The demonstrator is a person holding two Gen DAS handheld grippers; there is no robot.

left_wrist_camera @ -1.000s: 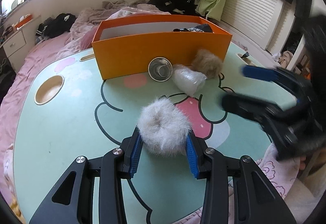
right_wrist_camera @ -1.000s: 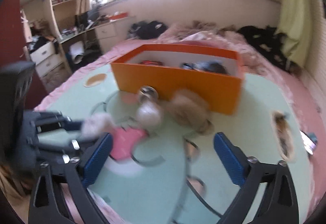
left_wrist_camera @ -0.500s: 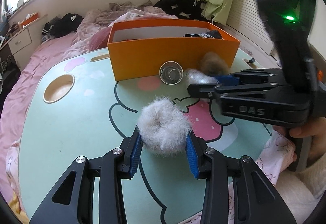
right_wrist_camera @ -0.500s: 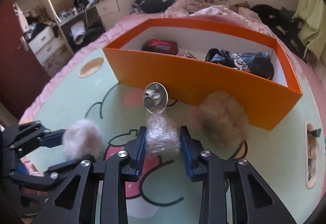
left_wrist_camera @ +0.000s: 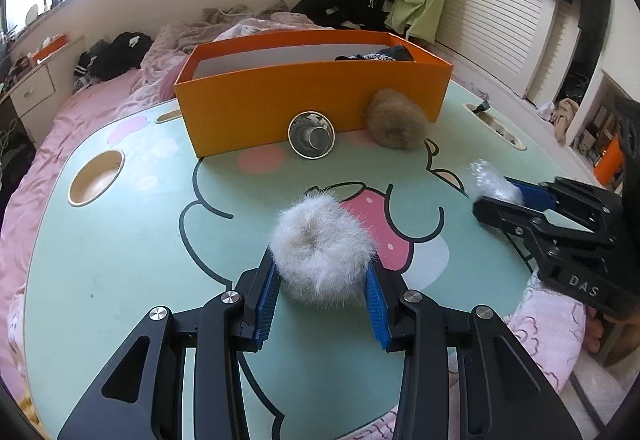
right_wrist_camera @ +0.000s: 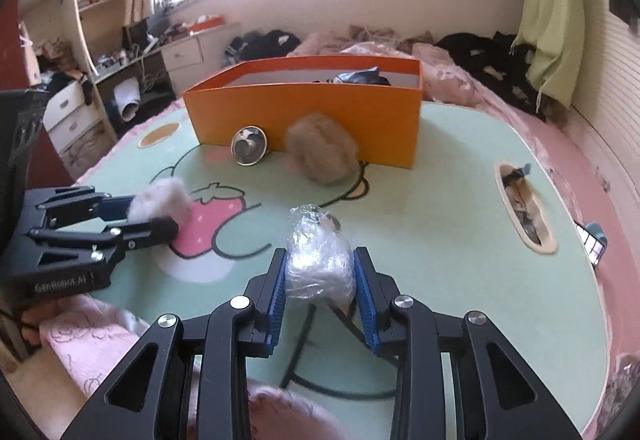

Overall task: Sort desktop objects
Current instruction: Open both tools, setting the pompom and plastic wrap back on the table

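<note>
Left wrist view: the left gripper squeezes a white fluffy ball. The right gripper squeezes a crinkly plastic ball. Both probably go into the orange box next.

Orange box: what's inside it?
Inside the orange cardboard box, only dark bundled fabric shows above the rim at the right end, against its white inner wall. The front wall hides the floor and anything lower.

The right gripper now clamps the crinkled plastic ball, which a second ago lay beside the metal cup at the orange box. The ball now sits low in the frame, away from the box.
</note>
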